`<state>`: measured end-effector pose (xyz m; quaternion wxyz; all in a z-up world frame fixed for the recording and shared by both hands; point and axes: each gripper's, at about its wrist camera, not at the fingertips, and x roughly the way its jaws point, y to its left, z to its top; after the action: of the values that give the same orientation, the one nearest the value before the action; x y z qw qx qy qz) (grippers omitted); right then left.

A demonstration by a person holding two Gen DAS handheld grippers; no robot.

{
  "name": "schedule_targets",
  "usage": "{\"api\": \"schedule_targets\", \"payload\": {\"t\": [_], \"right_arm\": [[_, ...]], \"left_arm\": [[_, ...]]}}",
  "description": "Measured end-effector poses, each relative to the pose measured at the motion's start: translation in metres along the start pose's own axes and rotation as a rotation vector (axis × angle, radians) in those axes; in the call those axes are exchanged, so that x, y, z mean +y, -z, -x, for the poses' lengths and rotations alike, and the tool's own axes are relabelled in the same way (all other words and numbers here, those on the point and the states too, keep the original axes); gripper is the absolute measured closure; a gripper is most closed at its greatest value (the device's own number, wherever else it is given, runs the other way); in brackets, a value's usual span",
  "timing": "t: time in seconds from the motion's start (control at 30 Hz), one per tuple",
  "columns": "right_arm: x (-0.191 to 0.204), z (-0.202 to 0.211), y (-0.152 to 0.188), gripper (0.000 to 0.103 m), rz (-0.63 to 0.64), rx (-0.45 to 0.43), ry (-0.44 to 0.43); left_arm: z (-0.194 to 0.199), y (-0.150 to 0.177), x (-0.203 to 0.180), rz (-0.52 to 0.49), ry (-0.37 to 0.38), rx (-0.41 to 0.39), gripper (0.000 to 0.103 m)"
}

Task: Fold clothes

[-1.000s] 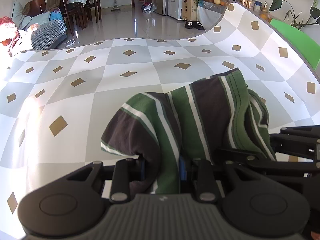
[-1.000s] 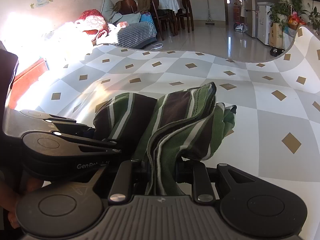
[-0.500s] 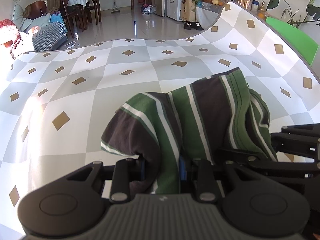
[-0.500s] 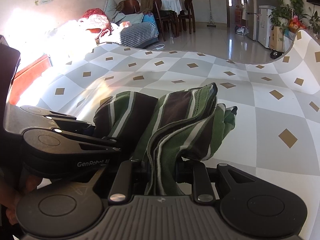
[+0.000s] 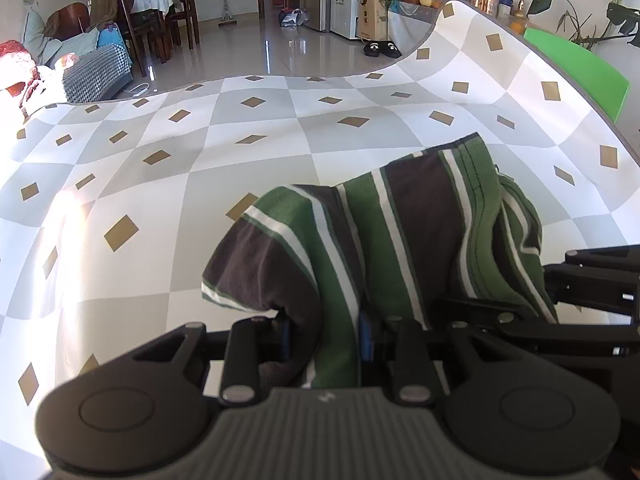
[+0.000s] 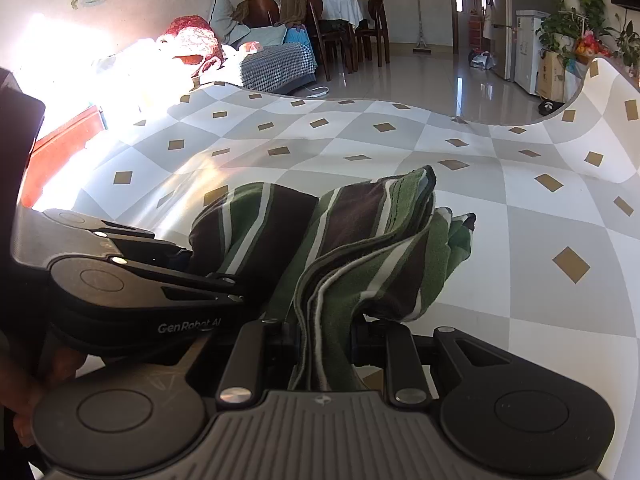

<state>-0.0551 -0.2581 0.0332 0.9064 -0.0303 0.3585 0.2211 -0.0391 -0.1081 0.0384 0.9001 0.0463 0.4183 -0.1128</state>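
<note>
Barely anything is changed from the earlier frames; only the view is shifted a touch. The striped shirt (image 5: 400,240) is kept bunched up at 6 o'clock on the checkered counter (image 5: 180,168), pinched at two spots. The left gripper (image 5: 324,340) is clamped tight on a fold of it, and the right gripper (image 6: 324,340) is closed on several stacked layers. The left gripper's body is seen at 9 o'clock in the right wrist view, just beside the fabric
</note>
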Motion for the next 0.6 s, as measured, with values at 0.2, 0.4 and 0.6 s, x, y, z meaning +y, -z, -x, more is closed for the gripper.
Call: {"api": "schedule_targets", "payload": {"t": [0.2, 0.4, 0.6], "right_arm": [[0.002, 0.003, 0.002, 0.082, 0.0, -0.003, 0.0], [0.002, 0.007, 0.003, 0.082, 0.002, -0.007, -0.001], [0.001, 0.012, 0.002, 0.082, 0.002, -0.013, -0.002]], "left_arm": [[0.003, 0.003, -0.002, -0.002, -0.003, -0.003, 0.076], [0.006, 0.004, -0.003, -0.002, -0.005, -0.008, 0.076], [0.009, 0.004, -0.006, -0.002, -0.006, -0.017, 0.076]]}}
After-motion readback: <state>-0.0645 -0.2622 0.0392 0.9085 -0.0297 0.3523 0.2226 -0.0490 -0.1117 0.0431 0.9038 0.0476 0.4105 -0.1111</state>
